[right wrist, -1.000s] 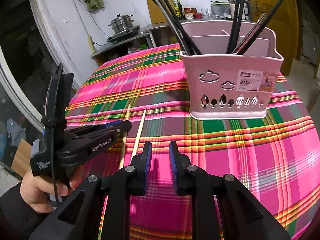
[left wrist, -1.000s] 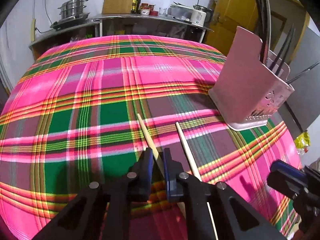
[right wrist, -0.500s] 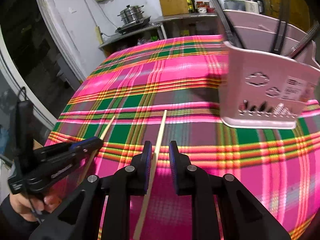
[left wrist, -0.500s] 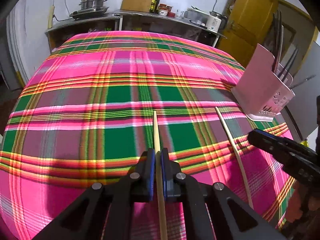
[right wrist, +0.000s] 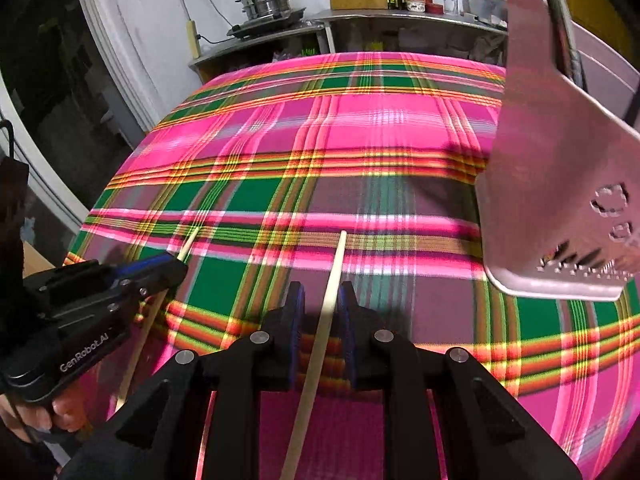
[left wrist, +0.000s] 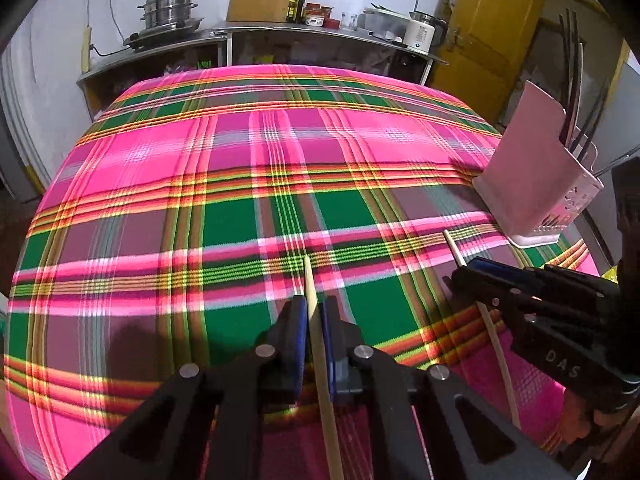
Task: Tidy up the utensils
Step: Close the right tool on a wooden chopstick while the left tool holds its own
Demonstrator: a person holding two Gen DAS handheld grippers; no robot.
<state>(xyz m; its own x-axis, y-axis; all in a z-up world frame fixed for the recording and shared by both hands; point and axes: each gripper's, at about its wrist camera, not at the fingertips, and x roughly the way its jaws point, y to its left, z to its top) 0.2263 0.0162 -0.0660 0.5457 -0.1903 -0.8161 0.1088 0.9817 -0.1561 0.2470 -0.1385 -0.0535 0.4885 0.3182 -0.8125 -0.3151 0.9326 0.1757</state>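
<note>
My left gripper [left wrist: 313, 307] is shut on a pale wooden chopstick [left wrist: 309, 276], whose tip pokes out ahead over the plaid cloth. A second wooden chopstick [right wrist: 335, 268] runs between the fingers of my right gripper [right wrist: 321, 300]; the jaws stand apart with a gap on each side of it, so the pads do not press. From the right wrist view, the left gripper [right wrist: 162, 269] sits low at the left, a hand behind it. The pink utensil basket [left wrist: 532, 184] stands at the right with black chopsticks [left wrist: 572, 80] in it.
The plaid cloth [left wrist: 240, 152] covers the whole table. The pink basket [right wrist: 560, 184] looms close at the right of the right gripper. Behind the table a counter [left wrist: 280, 32] carries a steel pot, bottles and a kettle. A yellow door is at the back right.
The left jaws have closed tight onto their chopstick. The right gripper has moved left and down until the second chopstick lies between its jaws; the basket has slid to the right of its view.
</note>
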